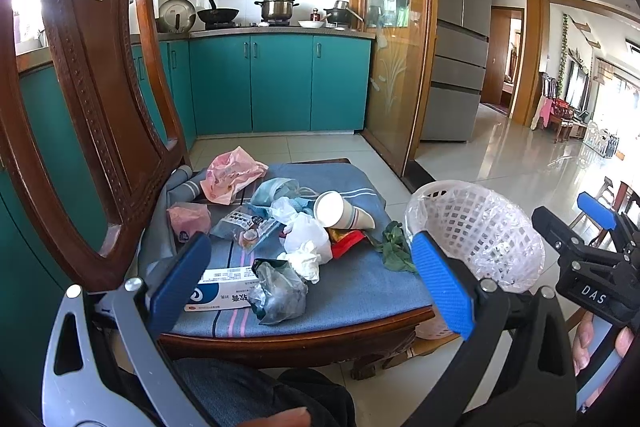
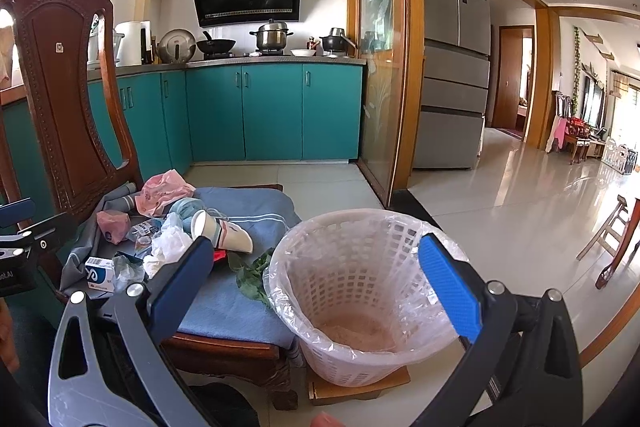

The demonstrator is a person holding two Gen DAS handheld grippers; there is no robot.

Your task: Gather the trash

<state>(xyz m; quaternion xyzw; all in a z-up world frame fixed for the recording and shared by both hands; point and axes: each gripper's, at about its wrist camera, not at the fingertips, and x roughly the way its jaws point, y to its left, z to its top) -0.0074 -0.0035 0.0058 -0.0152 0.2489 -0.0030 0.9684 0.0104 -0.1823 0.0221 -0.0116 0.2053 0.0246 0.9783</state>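
Left gripper (image 1: 312,291) spread wide, nothing between the blue pads, low centre of the left wrist view. Right gripper (image 2: 316,287) also wide and empty, its pads framing the basket in the right wrist view; it also shows at the right edge of the left view.

One wooden chair (image 1: 92,75) with one blue striped cushion (image 1: 360,287), trash piled on the cushion mid-frame. Count:
- 2 pink plastic bags, a big one (image 1: 232,173) at the back and a small wad (image 1: 188,221) to its left
- 1 paper cup (image 1: 340,211) lying on its side, mouth facing left
- 1 white crumpled bag (image 1: 306,233) with 1 tissue wad (image 1: 306,261) just below it
- 1 white-and-blue medicine box (image 1: 224,287), partly behind the left pad
- 1 grey crumpled bag (image 1: 280,291) touching the box
- 1 clear printed wrapper (image 1: 240,223)
- 1 red wrapper (image 1: 348,243) under the cup
- 1 green leaf (image 1: 394,247) at the cushion's right edge

One white lattice basket (image 2: 352,275) with a clear liner, lower centre of the right view, just beside the chair on the floor side, standing on a flat board (image 2: 360,389). No loose trash visible inside.
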